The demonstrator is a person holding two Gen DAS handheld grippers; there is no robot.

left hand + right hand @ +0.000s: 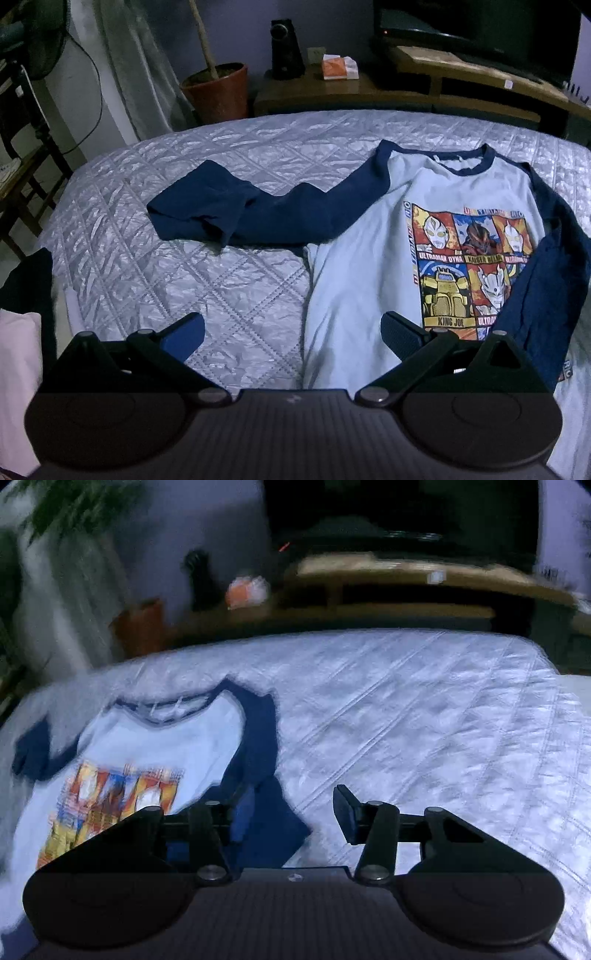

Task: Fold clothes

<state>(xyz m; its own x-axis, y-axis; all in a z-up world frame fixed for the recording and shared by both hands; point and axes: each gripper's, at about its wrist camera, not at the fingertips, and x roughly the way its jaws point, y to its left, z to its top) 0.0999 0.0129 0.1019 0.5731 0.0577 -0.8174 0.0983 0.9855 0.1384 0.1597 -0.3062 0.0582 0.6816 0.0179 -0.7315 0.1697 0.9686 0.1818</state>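
Observation:
A light blue shirt point(362, 258) with navy sleeves and a cartoon print lies face up on the quilted bed point(184, 280). One navy sleeve point(221, 214) stretches out to the left. The other sleeve point(546, 288) is folded in along the shirt's right edge. My left gripper point(291, 328) hangs open over the shirt's lower left edge with nothing between its fingers. In the blurred right wrist view, the shirt point(166, 738) lies at the left, its folded sleeve point(258, 746) running down to a cuff under my right gripper point(293, 812). That gripper stands open and holds nothing.
Beyond the bed's far edge stand a plant pot point(218, 92), a dark speaker point(286, 48), an orange tissue box point(338, 66) and a low wooden TV stand point(461, 74). A chair point(18, 166) stands at the left. Pink cloth point(14, 369) lies at the lower left.

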